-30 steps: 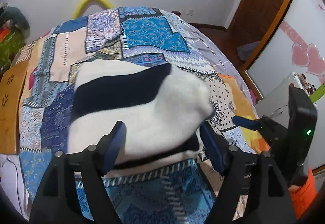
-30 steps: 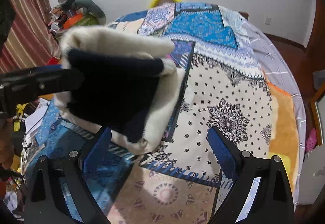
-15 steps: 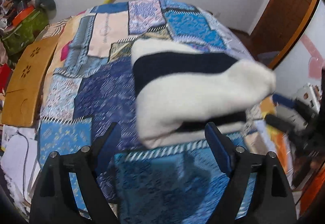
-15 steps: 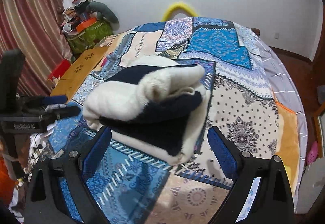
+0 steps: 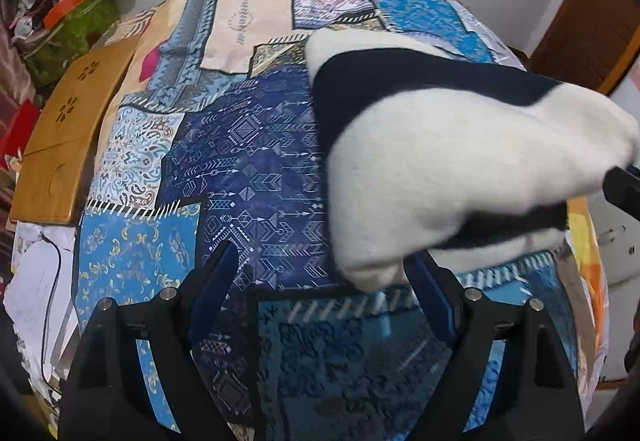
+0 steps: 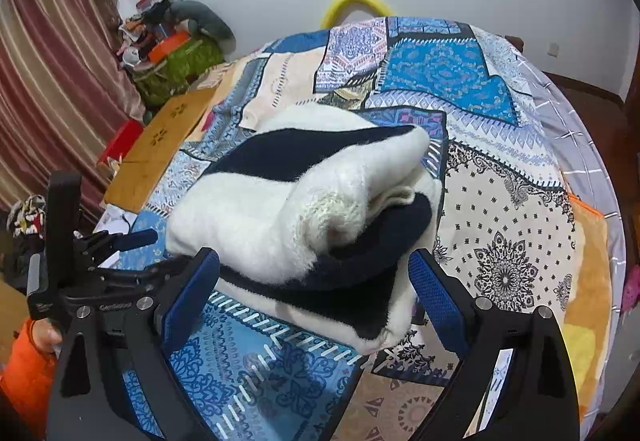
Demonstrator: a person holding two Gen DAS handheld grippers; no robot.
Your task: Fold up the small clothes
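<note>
Since the earlier frame the left gripper (image 5: 320, 273) has drawn off the folded sweater (image 6: 312, 213), which now rests mid-frame on the bedspread (image 6: 500, 209). Both claws gape empty; the right gripper (image 6: 316, 281) probably just released it too.

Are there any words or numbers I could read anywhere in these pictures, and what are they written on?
Small pale lettering on the black frame of the left gripper, seen from the right wrist: blurred, not readable.
Marks on the patchwork bedspread: only pattern, no words.
Folded white and navy knitted jumper: no label showing.
Nothing else carries text.
</note>
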